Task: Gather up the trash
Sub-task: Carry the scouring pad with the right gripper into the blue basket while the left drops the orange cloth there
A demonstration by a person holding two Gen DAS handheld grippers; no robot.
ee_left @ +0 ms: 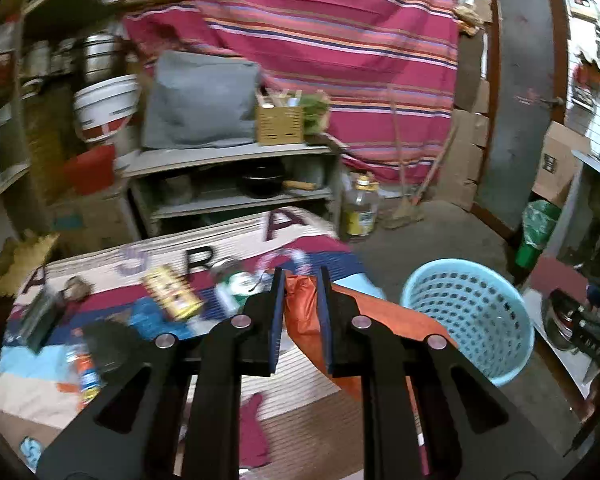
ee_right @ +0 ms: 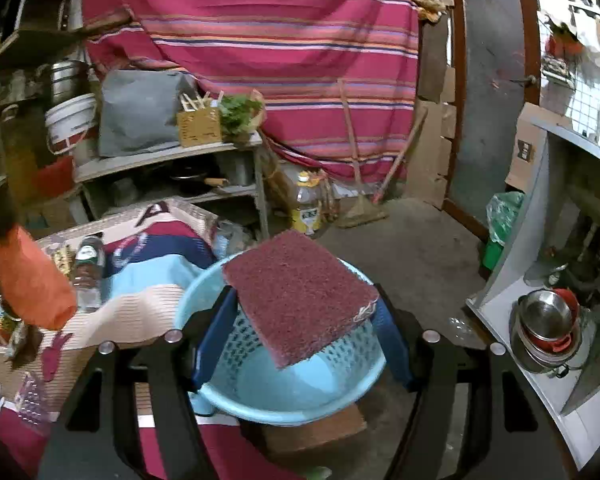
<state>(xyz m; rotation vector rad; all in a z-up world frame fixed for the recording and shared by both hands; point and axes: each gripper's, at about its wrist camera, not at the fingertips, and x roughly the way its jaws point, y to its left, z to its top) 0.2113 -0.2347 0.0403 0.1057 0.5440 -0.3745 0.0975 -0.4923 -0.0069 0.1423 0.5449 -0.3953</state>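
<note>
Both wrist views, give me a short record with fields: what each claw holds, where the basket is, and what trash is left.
left claw: shut on orange wrapper
right claw: holding maroon scrub pad, above the basket
basket: light blue, perforated, beside the patterned cloth
trash left on cloth: plastic bottle, yellow packet, other blurred wrappers

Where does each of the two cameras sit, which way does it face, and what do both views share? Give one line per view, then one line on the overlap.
Left wrist: on the left gripper, looking forward over the patterned cloth; its own black fingers clamp an orange wrapper, basket to the right.
Right wrist: on the right gripper, looking down into the blue basket; its fingers hold a maroon scouring pad.
Shared: blue basket, orange wrapper, striped curtain, oil bottle.
</note>
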